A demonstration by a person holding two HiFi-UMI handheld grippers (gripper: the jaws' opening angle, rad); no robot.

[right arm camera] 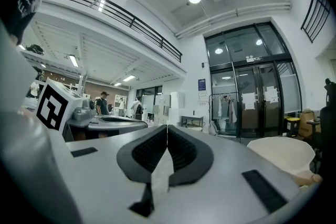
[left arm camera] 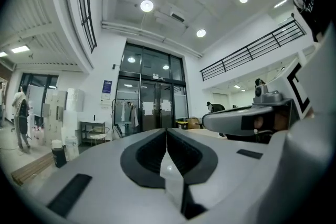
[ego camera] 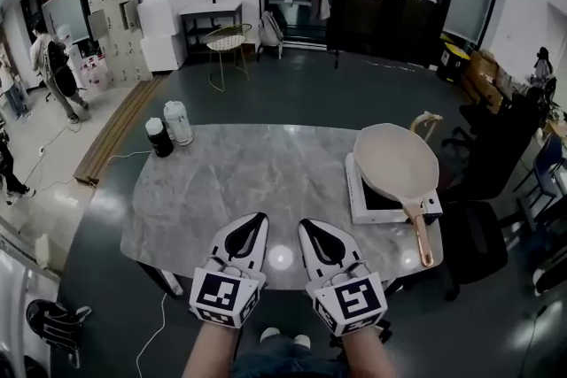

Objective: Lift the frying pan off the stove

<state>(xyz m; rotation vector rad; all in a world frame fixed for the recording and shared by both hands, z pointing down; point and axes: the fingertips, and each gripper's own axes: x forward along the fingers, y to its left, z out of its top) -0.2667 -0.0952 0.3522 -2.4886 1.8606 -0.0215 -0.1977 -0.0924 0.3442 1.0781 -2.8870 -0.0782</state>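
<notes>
The left gripper (left arm camera: 167,132) has its fingers pressed together on nothing, and so has the right gripper (right arm camera: 167,128). Both hover over the counter's (ego camera: 248,173) near edge. Well to their right, the frying pan (ego camera: 396,162) sits on the stove (ego camera: 361,195), hiding most of it.

Seen from the near edge, the marble table (ego camera: 248,190) lies bare toward 12 o'clock. Two canisters (ego camera: 178,123) stand at 10 o'clock. At 2 o'clock the frying pan (ego camera: 396,162) covers the stove (ego camera: 358,197), its handle (ego camera: 421,235) reaching back toward the table's near edge.
</notes>
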